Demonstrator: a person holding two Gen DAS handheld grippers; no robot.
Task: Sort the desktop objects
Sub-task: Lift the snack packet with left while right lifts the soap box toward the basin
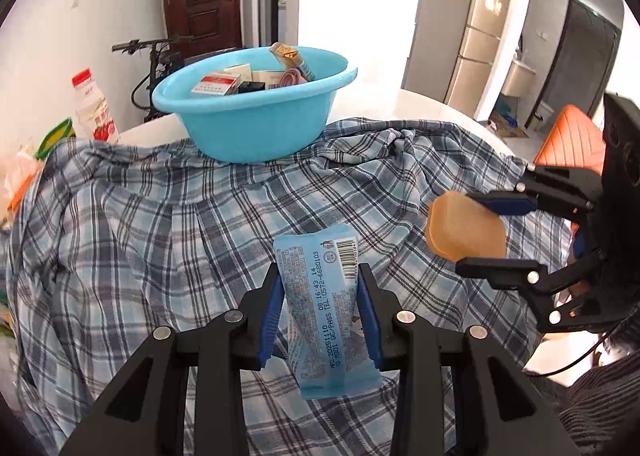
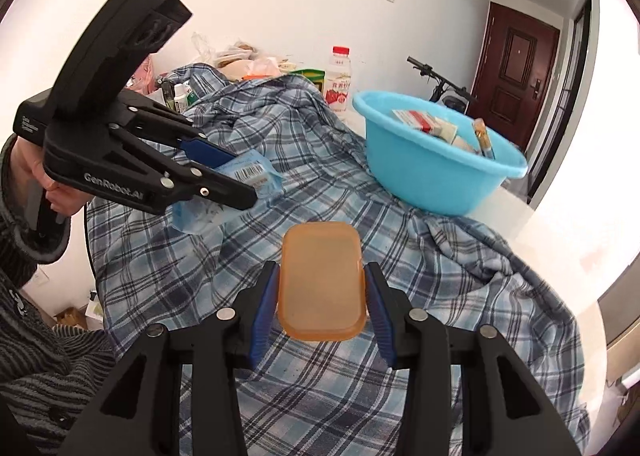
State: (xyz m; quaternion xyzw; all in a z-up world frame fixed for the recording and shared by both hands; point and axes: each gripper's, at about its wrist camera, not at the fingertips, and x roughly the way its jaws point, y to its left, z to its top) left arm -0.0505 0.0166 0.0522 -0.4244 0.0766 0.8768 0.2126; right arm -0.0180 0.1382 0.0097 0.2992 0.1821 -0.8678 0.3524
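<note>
left gripper (image 1: 320, 288) clamps pale blue barcoded packet (image 1: 324, 308) | right gripper (image 2: 322, 292) clamps translucent orange lid (image 2: 322, 280) | basin (image 1: 256, 124) at 12 o'clock

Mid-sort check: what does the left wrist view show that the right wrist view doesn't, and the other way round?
Only the left wrist view: an orange chair, a tall cabinet, and the snack packet's printed back.

Only the right wrist view: the person's hand on the left hand-held gripper, a striped sleeve, and small bottles behind the cloth.

Both: blue snack packet, orange lid in the right hand-held gripper, blue basin, plaid cloth, drink bottle, bicycle.
</note>
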